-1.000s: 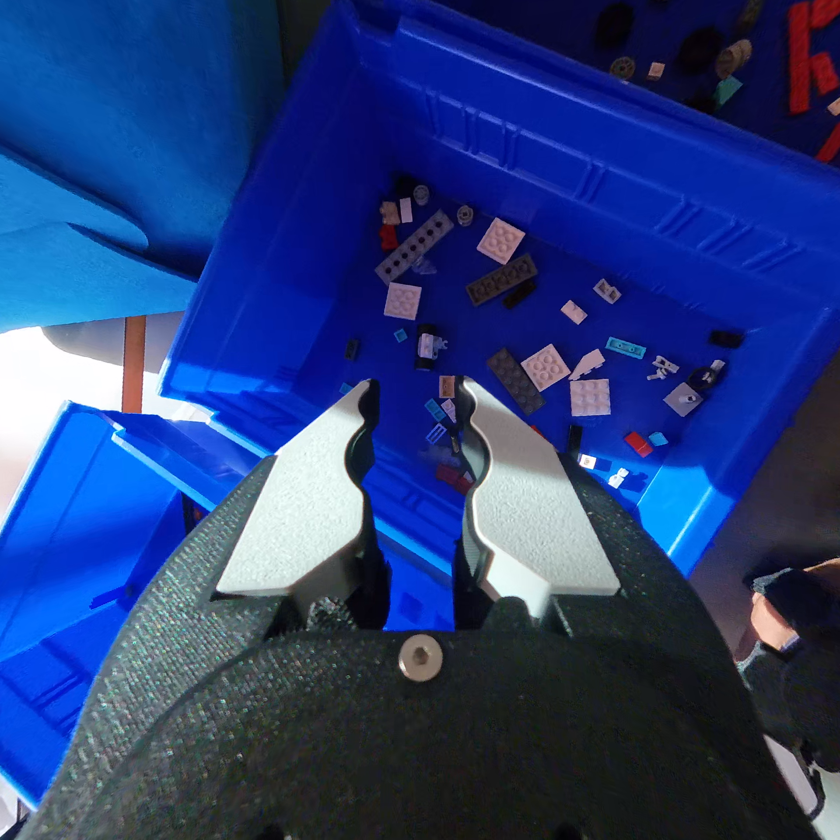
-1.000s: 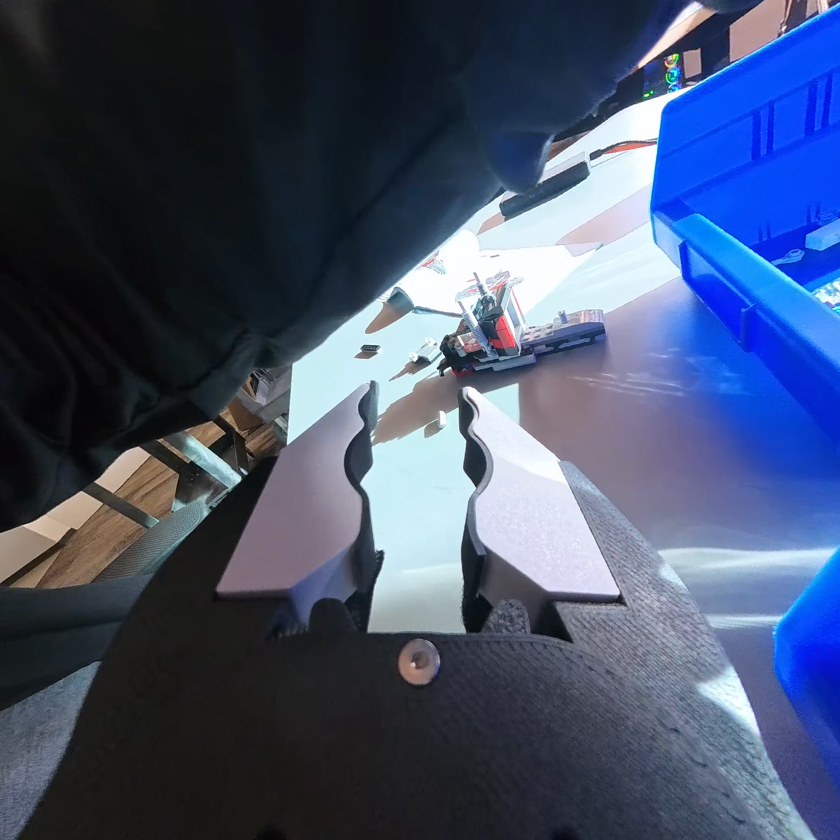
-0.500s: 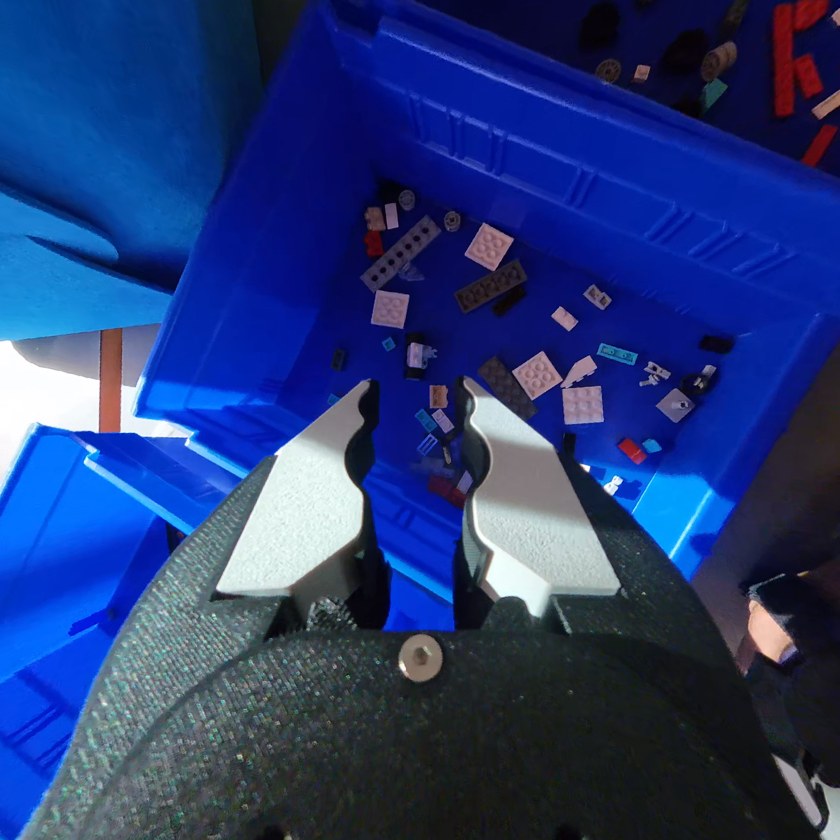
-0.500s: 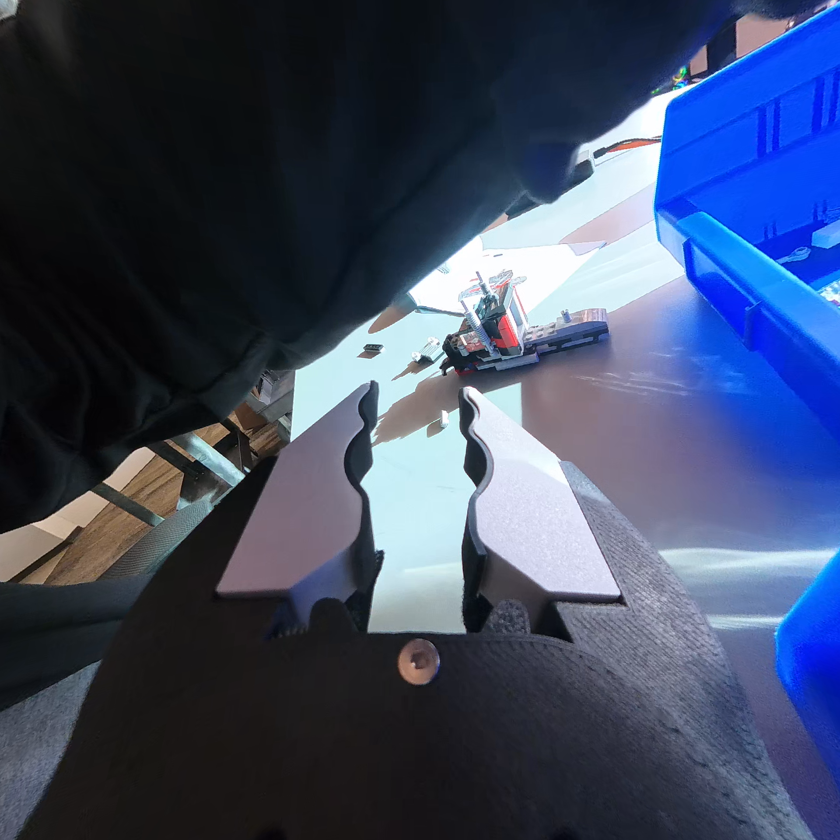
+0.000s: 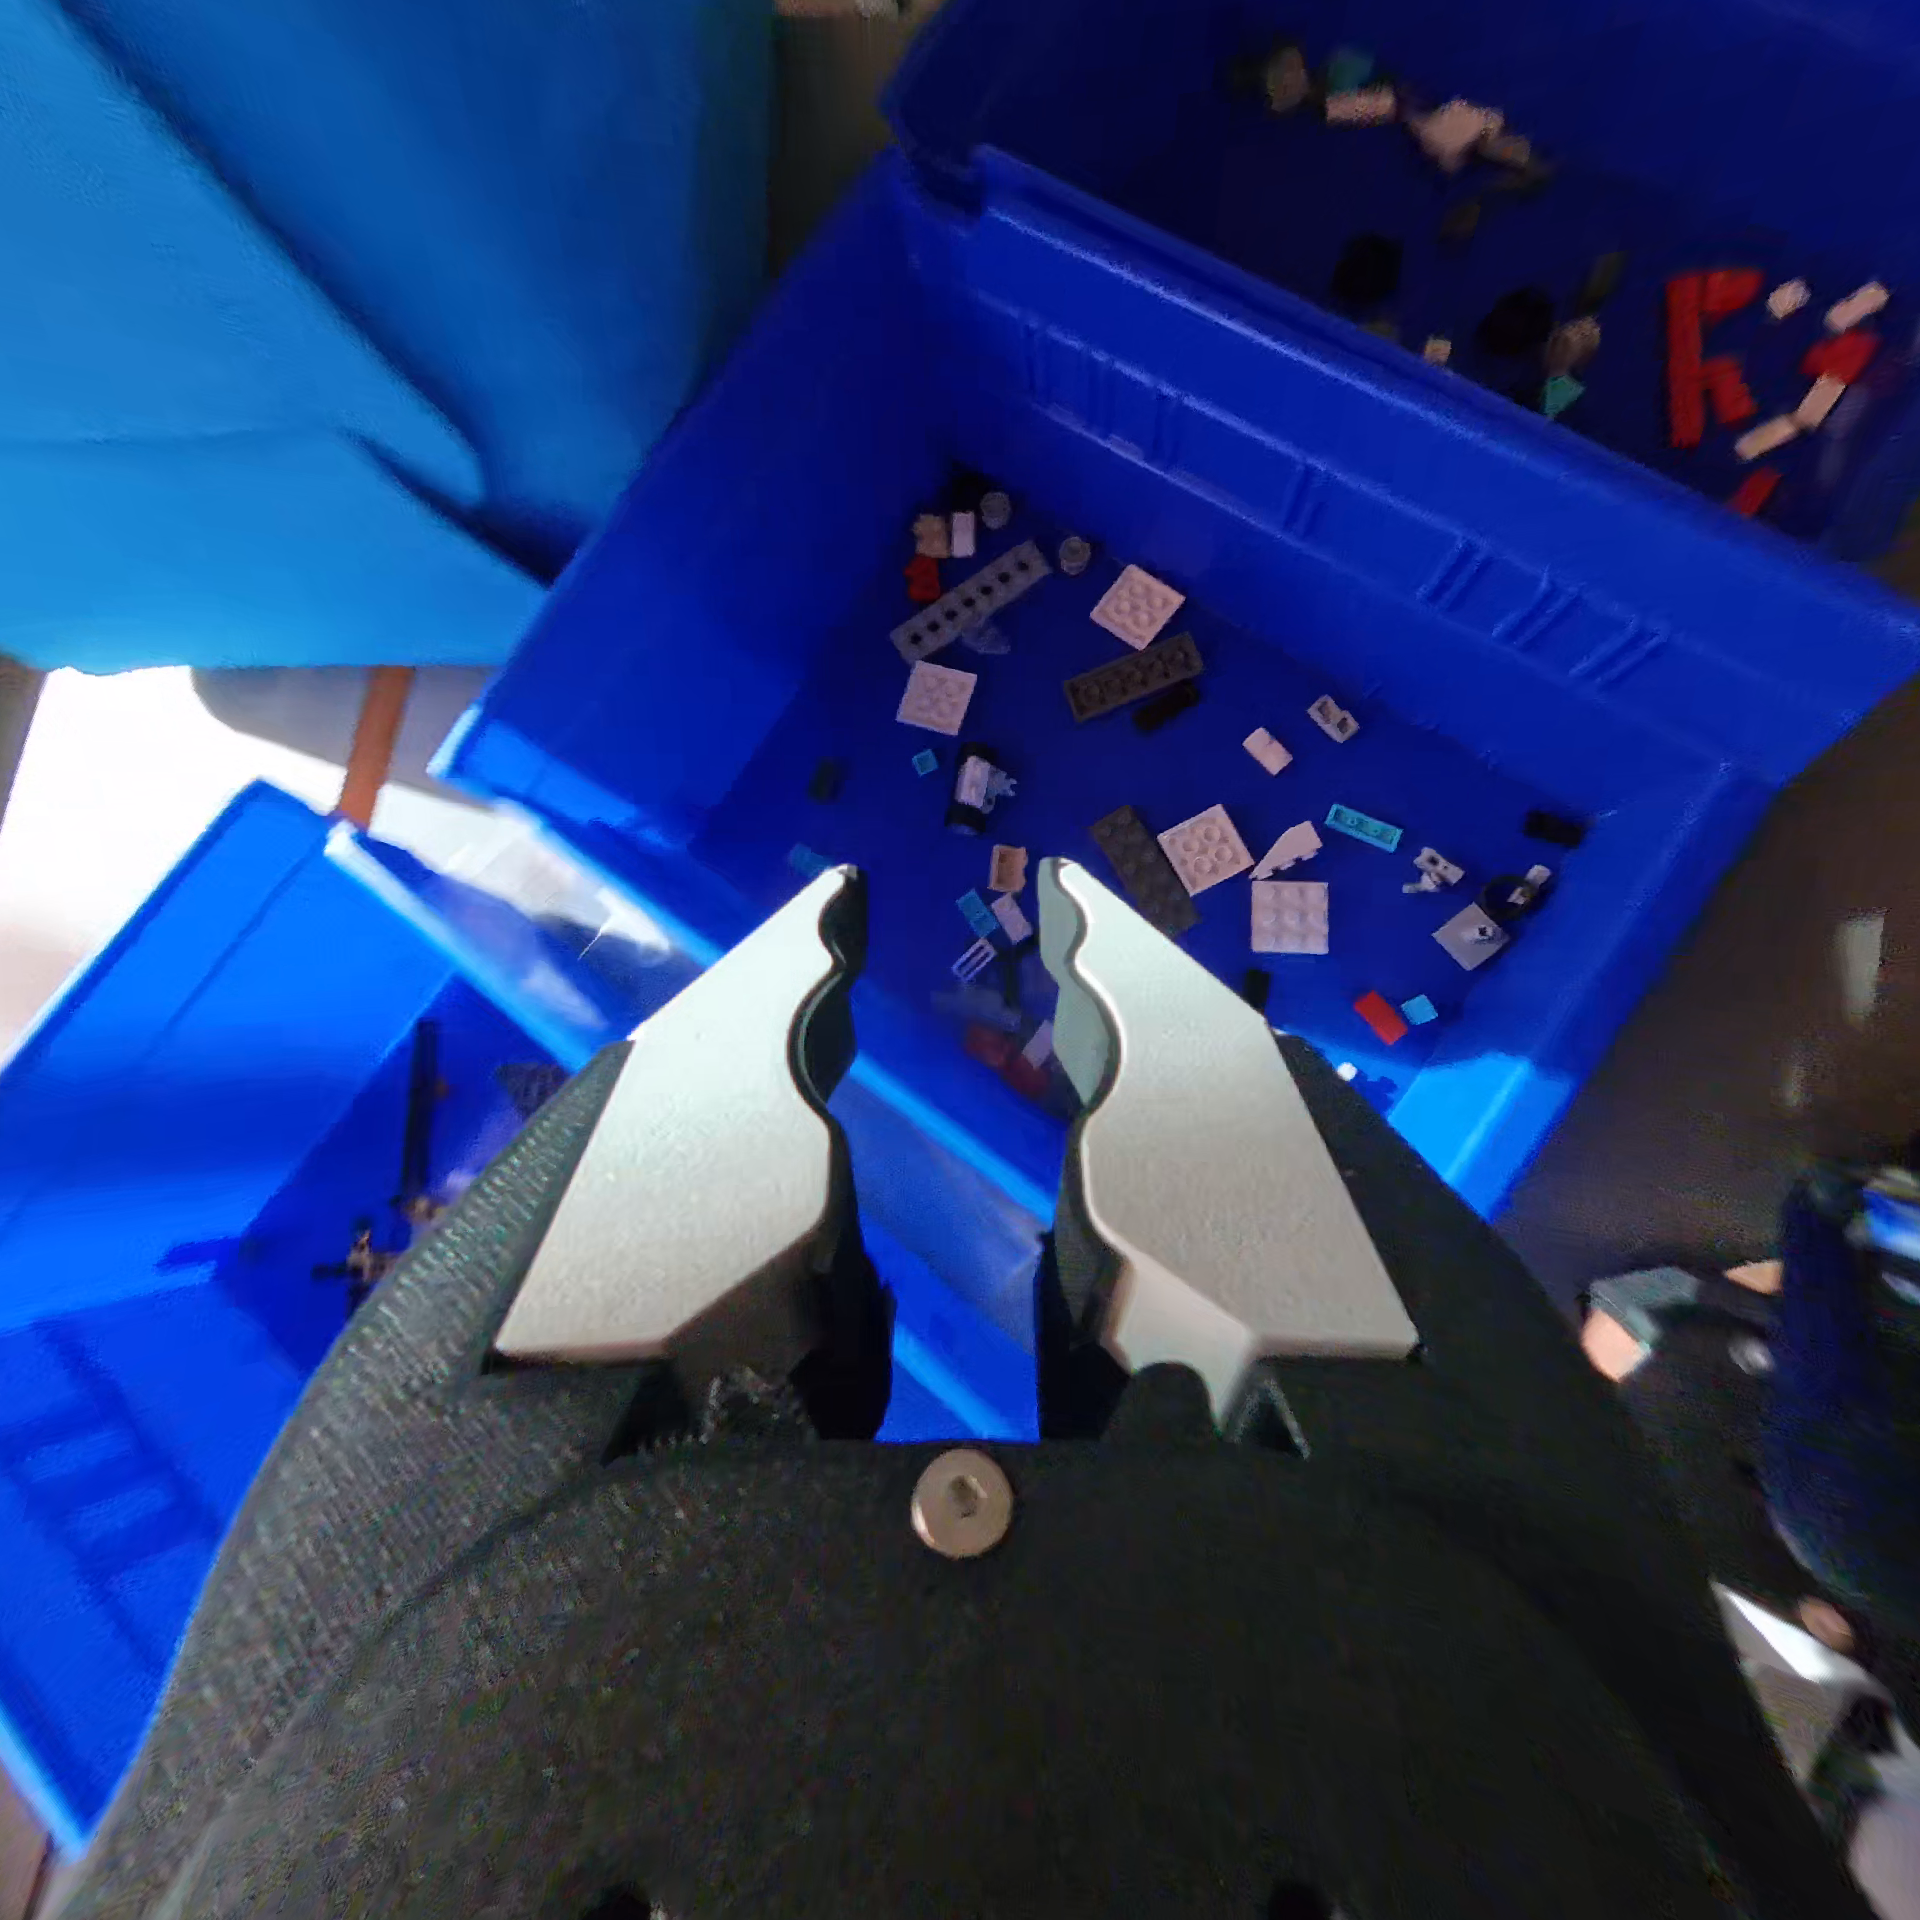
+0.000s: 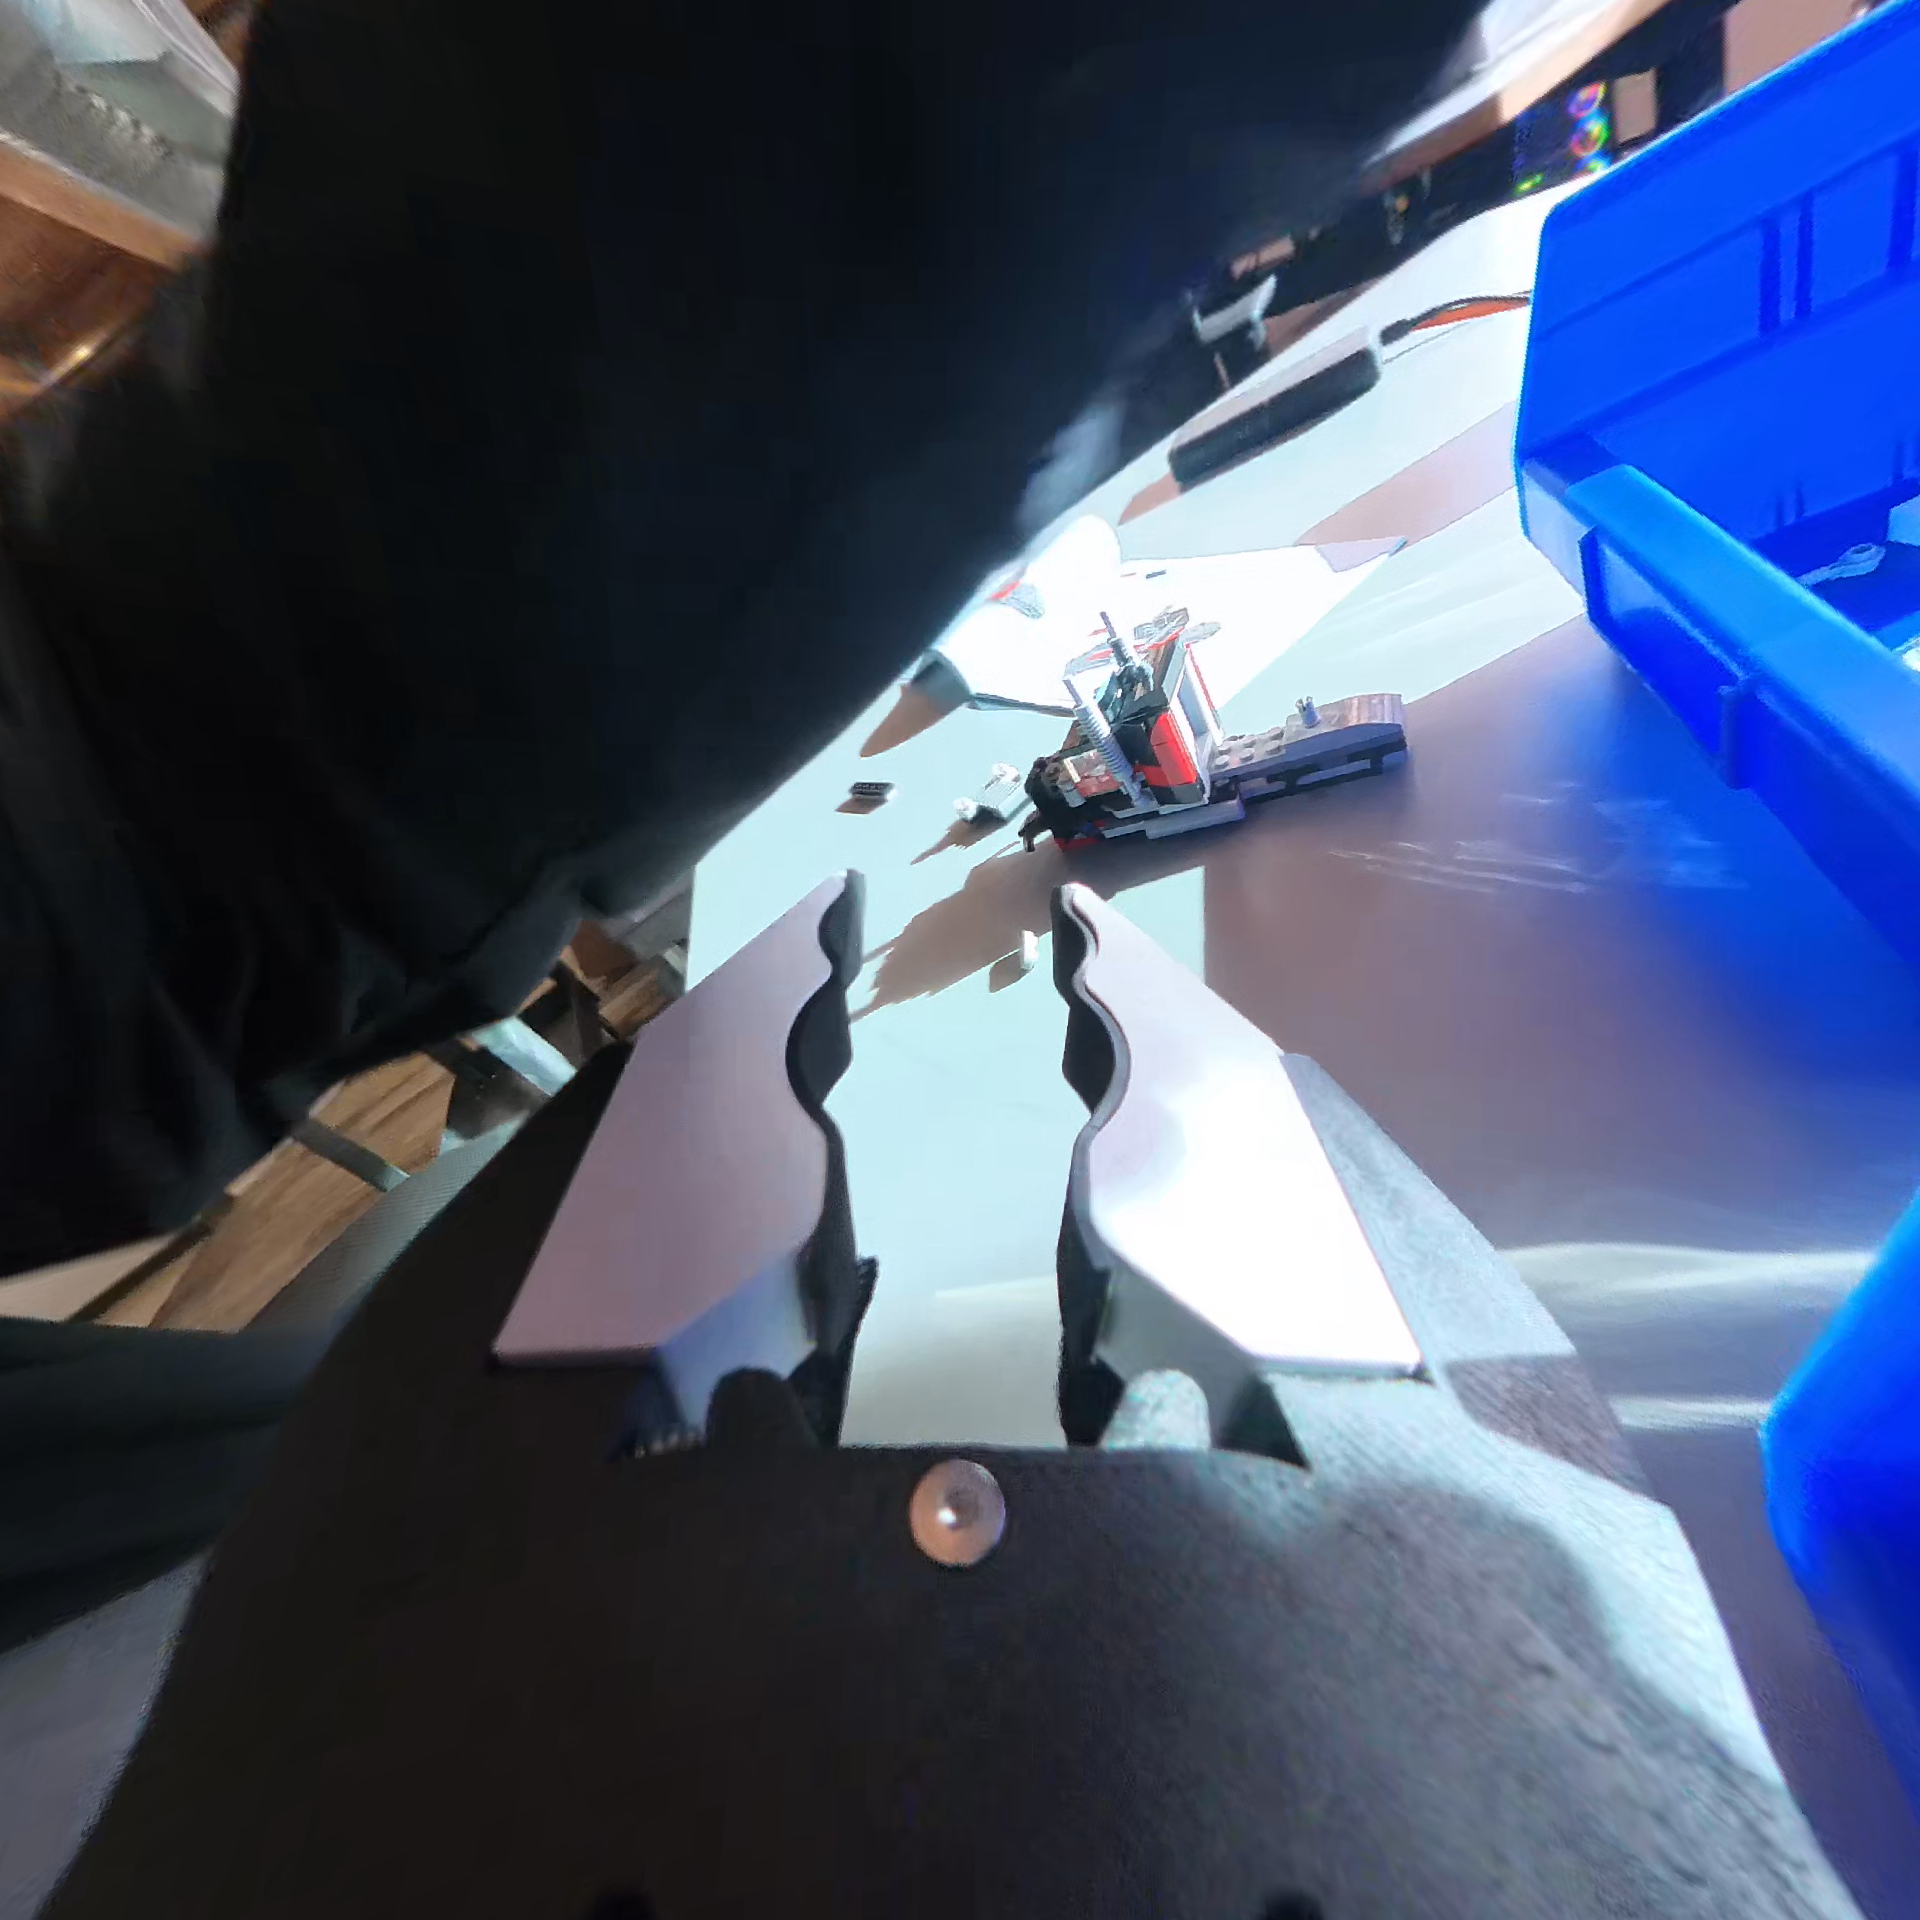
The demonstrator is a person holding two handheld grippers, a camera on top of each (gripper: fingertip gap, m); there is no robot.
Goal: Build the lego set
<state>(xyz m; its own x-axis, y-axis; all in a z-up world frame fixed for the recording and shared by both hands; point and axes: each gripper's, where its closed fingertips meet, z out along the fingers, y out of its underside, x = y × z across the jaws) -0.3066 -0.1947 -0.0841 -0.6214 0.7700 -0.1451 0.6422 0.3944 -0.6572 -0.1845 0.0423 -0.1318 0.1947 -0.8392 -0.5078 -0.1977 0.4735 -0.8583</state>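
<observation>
My left gripper (image 5: 948, 883) is open and empty, held above a blue bin (image 5: 1299, 499) that holds several loose lego pieces: white square plates (image 5: 1205, 848), dark plates (image 5: 1132, 675), a grey holed beam (image 5: 971, 601). My right gripper (image 6: 954, 899) is open and empty, low over the table. A part-built lego model (image 6: 1153, 748) in red, black and grey stands on the table beyond it. A few small loose pieces (image 6: 982, 805) lie left of the model, and one small piece (image 6: 1016, 961) lies just past the right gripper's fingertips.
A second blue bin (image 5: 1621, 270) with red and tan pieces is behind the first; a third (image 5: 208, 1039) is at lower left. A blue bin (image 6: 1714, 520) stands right of the model. A person's dark clothing (image 6: 520, 416) fills the upper left. White paper (image 6: 1195, 582) lies behind the model. One gripper's finger ends stand about 25 cm off the other's.
My left gripper has pulled back and shifted, so the bin sits more to the right and the lower-left bin shows more. The right gripper has barely moved; the dark clothing shifted.
</observation>
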